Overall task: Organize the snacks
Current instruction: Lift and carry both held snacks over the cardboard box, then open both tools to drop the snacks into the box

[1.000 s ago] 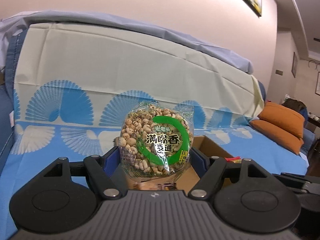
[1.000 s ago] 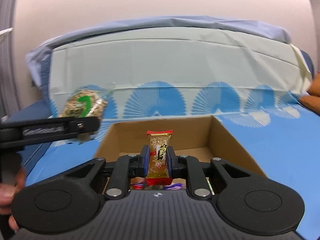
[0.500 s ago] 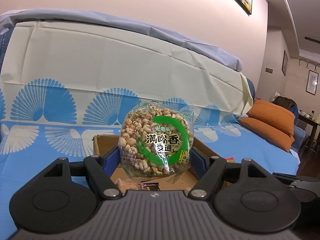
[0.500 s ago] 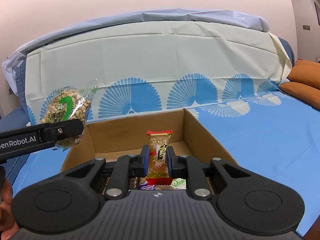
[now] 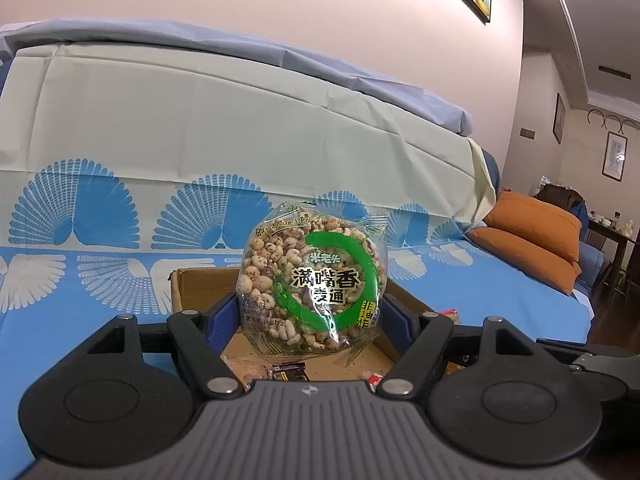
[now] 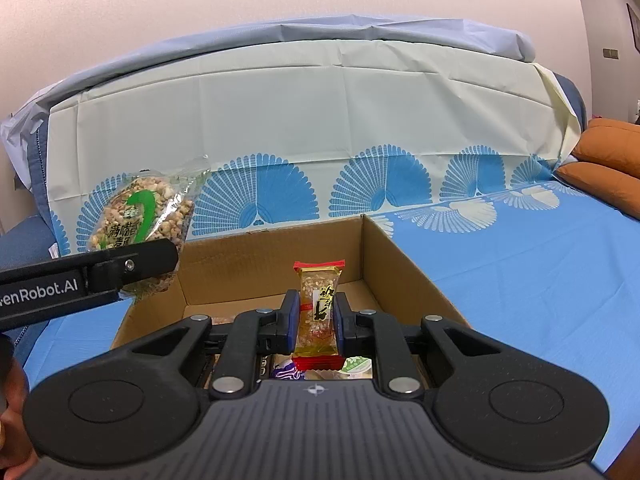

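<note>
Blue fan-print sheet (image 6: 520, 264) spreads wide around the cardboard box (image 6: 396, 256), plenty of bare fabric to its right, orange cushions (image 5: 528, 240) well off at the far end. Left gripper (image 5: 312, 316) pinches a puffed-grain snack bag (image 5: 312, 280) upright, held above the box's near-left corner, the box's back edge showing behind it. Right gripper (image 6: 316, 320) clamps a slim red-ended snack bar (image 6: 318, 304) upright over the box's front half, side walls standing clear on both sides. Small wrapped snacks (image 6: 320, 368) lie on the box floor directly beneath.
</note>
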Available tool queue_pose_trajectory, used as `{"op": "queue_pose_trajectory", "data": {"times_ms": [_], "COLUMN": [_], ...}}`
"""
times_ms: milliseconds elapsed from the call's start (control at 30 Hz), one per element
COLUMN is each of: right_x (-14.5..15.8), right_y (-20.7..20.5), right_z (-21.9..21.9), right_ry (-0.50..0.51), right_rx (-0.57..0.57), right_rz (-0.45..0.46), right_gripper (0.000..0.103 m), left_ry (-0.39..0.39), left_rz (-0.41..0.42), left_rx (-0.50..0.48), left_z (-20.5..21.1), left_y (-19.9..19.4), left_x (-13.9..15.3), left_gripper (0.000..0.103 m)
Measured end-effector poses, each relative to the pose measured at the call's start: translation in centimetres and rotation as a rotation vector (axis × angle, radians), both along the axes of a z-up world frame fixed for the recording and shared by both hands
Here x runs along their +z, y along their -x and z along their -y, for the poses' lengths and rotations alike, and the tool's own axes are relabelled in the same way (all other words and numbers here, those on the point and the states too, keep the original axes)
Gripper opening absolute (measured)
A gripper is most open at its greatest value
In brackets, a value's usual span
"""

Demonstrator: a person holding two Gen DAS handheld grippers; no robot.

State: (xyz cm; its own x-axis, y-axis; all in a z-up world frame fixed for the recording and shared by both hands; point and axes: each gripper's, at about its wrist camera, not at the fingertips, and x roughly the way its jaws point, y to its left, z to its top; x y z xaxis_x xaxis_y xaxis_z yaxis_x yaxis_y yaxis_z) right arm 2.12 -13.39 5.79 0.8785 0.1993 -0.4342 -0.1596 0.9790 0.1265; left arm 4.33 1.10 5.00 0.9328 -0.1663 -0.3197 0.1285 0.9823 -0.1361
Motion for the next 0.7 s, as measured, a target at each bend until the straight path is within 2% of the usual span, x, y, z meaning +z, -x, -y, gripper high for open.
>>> {"op": "queue_pose_trajectory", "data": {"times_ms": [600, 700], "right_x": [-0.07, -0.18], "right_y": [-0.04, -0.37], "right_z": [-0.04, 0.02], "right_ry": [0.002, 0.003], "right_rx": [0.000, 0.002], "right_rz": [0.000, -0.019], "right_gripper": [0.018, 0.019], "left_ry": [0.005, -0.005], "left_rz": [-0.005, -0.012], "left_rx": [-0.026, -0.022], "left_z": [-0.21, -0.03], "left_y": [-0.17, -0.25], "left_x": [-0.19, -0.15], "left_gripper": [0.079, 0.086]}}
